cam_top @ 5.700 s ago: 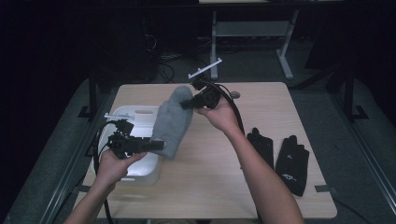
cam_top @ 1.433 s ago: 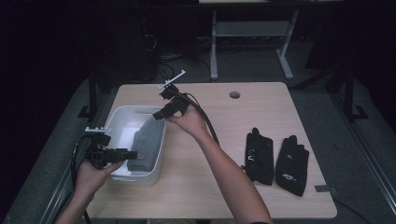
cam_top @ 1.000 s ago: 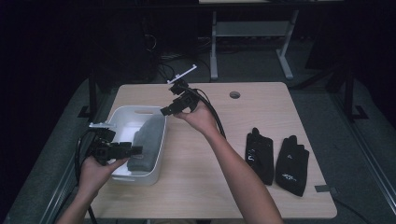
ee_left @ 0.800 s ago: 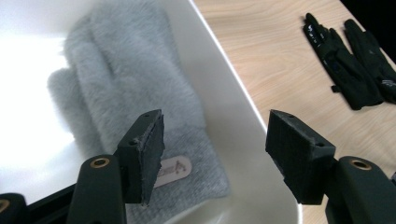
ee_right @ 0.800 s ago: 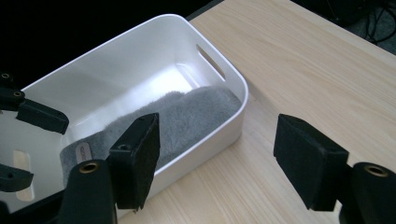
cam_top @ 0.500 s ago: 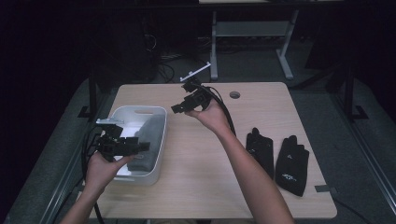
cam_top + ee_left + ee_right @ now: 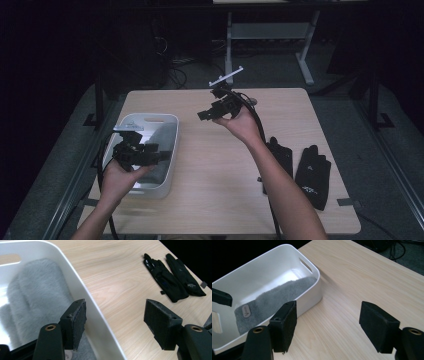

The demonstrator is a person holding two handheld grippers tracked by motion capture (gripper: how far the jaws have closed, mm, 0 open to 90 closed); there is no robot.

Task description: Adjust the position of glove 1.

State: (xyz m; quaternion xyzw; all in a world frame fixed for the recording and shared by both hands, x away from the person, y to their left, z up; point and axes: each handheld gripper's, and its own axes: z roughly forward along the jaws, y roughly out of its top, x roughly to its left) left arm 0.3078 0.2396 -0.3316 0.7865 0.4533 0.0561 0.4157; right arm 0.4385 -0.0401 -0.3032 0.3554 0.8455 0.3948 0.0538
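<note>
A grey fuzzy mitten (image 7: 37,295) lies inside the white bin (image 7: 172,135) at the table's left. In the right gripper view the mitten (image 7: 277,300) stretches along the bin's floor with a small tag near one end. My left gripper (image 7: 159,155) hovers over the bin's near right wall (image 7: 82,292), open and empty (image 7: 116,315). My right gripper (image 7: 202,115) is raised over the middle of the table, jaws pointing left toward the bin (image 7: 312,267); it is open with nothing between its fingers (image 7: 329,317).
Two black gloves (image 7: 312,175) (image 7: 280,155) lie side by side at the table's right, also visible as the black gloves (image 7: 172,280) in the left gripper view. Bare wood (image 7: 215,170) spans between bin and gloves. Desk legs and cables stand beyond the far edge.
The grey mitten, held by my right gripper earlier, now lies in the bin. My right gripper has drawn back right, away from the bin. The left gripper shifted right over the bin.
</note>
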